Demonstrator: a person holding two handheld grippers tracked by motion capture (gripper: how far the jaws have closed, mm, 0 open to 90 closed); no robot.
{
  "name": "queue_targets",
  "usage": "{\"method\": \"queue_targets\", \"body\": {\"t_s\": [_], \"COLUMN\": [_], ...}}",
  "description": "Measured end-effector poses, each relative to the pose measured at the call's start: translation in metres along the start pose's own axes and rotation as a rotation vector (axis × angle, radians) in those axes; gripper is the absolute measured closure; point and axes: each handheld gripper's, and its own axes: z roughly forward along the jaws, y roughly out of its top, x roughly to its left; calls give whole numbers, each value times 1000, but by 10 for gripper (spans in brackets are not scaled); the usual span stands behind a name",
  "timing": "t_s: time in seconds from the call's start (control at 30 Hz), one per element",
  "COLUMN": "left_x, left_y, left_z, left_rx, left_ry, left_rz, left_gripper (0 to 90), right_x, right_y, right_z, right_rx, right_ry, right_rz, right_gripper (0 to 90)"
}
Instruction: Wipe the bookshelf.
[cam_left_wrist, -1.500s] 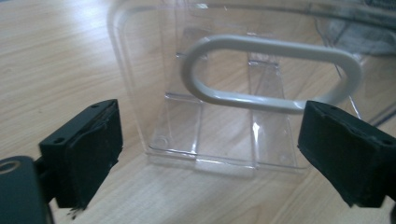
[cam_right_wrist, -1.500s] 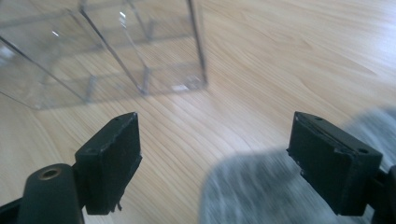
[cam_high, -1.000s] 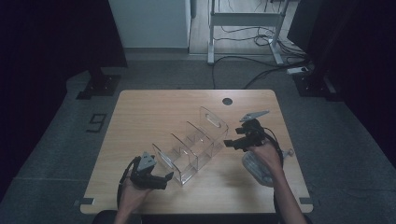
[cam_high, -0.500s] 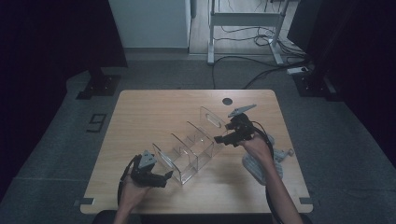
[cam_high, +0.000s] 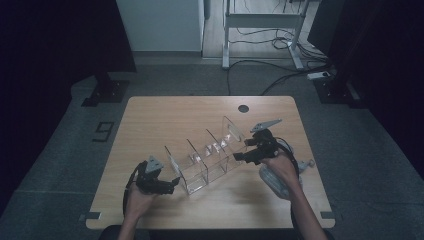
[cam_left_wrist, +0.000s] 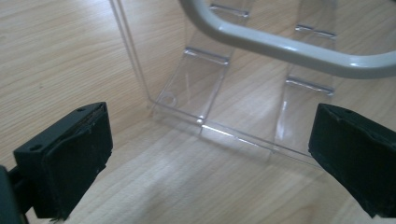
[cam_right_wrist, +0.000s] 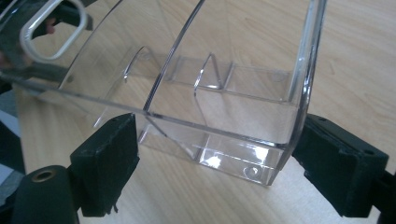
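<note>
A clear acrylic rack (cam_high: 207, 160) with several upright dividers lies slantwise on the wooden table (cam_high: 165, 120). My left gripper (cam_high: 175, 181) is at its near left end, jaws wide open. In the left gripper view the rack's end wall (cam_left_wrist: 201, 93) stands just ahead of the left gripper (cam_left_wrist: 210, 158), with nothing between the pads. My right gripper (cam_high: 240, 156) is at the rack's far right end. In the right gripper view the right gripper (cam_right_wrist: 217, 163) straddles that end (cam_right_wrist: 224, 93), open: the right pad is at the wall and a thin gap shows at the left pad.
A pale grey curved bar (cam_left_wrist: 280, 46) crosses the top of the left gripper view; I cannot tell what it is. A round cable hole (cam_high: 243, 108) sits near the table's far edge. A white desk frame (cam_high: 260, 30) and floor cables lie beyond.
My right gripper has moved left, and its jaws now stand on both sides of the rack's far end. The left gripper has edged toward the near end. The rack has stayed put.
</note>
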Motion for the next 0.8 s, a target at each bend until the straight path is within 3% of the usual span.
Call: {"method": "queue_targets", "body": {"t_s": [0.3, 0.4, 0.5, 0.8], "left_x": [16, 19, 20, 24], "left_y": [3, 3, 6, 27], "left_z": [12, 13, 5, -35], "left_rx": [29, 36, 21, -17], "left_ry": [44, 28, 24, 63], "left_rz": [-52, -65, -75, -78], "left_gripper": [31, 42, 43, 75], "right_x": [10, 11, 12, 22], "right_y": [-9, -13, -16, -21], "right_z": [-6, -6, -6, -2], "right_rx": [9, 10, 10, 27], "right_ry": [-6, -6, 15, 11], "right_rz": [-22, -16, -16, -42], "right_gripper": [145, 145, 147, 144]}}
